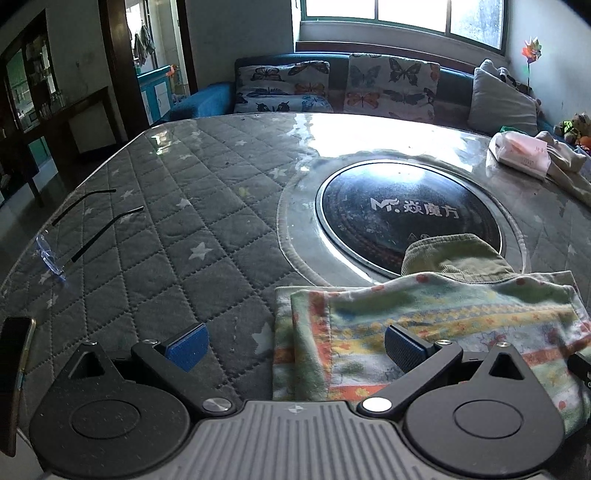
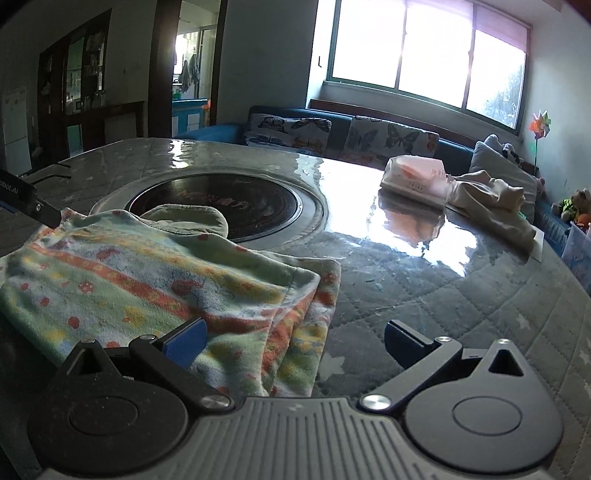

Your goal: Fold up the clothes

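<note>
The folded patterned garment lay on the quilted table, long axis running three-to-nine, at one o'clock of the released left gripper and eleven o'clock of the equally near, released right gripper.

This is a home living room. At twelve o'clock in the left wrist view a blue sofa runs under a wide window, dressed with butterfly-print cushions and a grey pillow. Toward ten o'clock an open doorway shows laundry hanging beyond, and a dark glass-fronted cabinet stands at nine o'clock. A quilted, star-patterned cover under clear plastic dresses the table, with a round heater plate set in it. At two o'clock stand a toy pinwheel and plush toys.
</note>
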`<state>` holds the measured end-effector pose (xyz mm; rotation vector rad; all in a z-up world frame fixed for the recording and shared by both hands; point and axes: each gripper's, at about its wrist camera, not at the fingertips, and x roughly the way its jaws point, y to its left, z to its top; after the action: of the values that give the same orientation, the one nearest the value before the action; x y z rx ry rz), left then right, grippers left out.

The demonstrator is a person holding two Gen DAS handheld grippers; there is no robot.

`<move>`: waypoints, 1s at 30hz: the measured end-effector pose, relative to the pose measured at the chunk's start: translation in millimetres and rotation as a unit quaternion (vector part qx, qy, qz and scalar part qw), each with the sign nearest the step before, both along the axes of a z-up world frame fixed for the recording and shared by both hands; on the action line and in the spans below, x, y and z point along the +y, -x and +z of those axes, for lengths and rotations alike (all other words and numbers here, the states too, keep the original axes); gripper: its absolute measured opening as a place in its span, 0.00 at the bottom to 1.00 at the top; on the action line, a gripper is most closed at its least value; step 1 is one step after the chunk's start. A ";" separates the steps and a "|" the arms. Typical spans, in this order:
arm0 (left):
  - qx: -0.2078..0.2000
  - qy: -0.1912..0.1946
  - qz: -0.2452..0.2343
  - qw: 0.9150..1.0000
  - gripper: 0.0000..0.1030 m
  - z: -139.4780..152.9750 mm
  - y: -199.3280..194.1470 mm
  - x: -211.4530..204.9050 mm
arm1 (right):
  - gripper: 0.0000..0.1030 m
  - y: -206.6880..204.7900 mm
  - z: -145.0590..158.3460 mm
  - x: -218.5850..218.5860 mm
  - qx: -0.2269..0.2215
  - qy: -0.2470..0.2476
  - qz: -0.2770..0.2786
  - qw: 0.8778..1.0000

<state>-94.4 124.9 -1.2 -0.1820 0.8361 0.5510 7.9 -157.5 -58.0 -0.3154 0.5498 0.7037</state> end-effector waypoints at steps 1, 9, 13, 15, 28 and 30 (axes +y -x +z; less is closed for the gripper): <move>0.001 0.000 0.000 1.000 1.00 -0.7 -0.2 -0.3 | 1.00 -0.4 0.0 -0.3 0.002 -0.001 0.000 1.000; 0.006 -0.002 0.002 1.000 1.00 -1.9 -1.5 -2.3 | 1.00 -2.6 -0.8 -1.1 0.014 -0.006 -0.001 1.000; 0.007 -0.004 0.002 1.000 1.00 -2.6 -2.3 -3.7 | 1.00 -5.5 -1.4 -2.2 0.024 -0.012 -0.001 1.000; 0.006 -0.006 0.003 1.000 1.00 -2.4 -1.8 -4.3 | 1.00 -6.4 -1.6 -2.9 0.028 -0.014 -0.001 1.000; -0.006 -0.012 -0.017 1.000 1.00 4.4 4.1 -14.4 | 1.00 6.0 14.1 -5.7 0.020 -0.035 -0.011 0.999; -0.007 -0.011 -0.021 1.000 1.00 4.8 5.1 -16.8 | 1.00 11.2 20.1 -4.8 0.019 -0.040 -0.004 0.999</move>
<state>-99.5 108.1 3.5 -0.1480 0.8178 0.5187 -3.3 -162.3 -37.9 -0.2265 0.5568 0.7233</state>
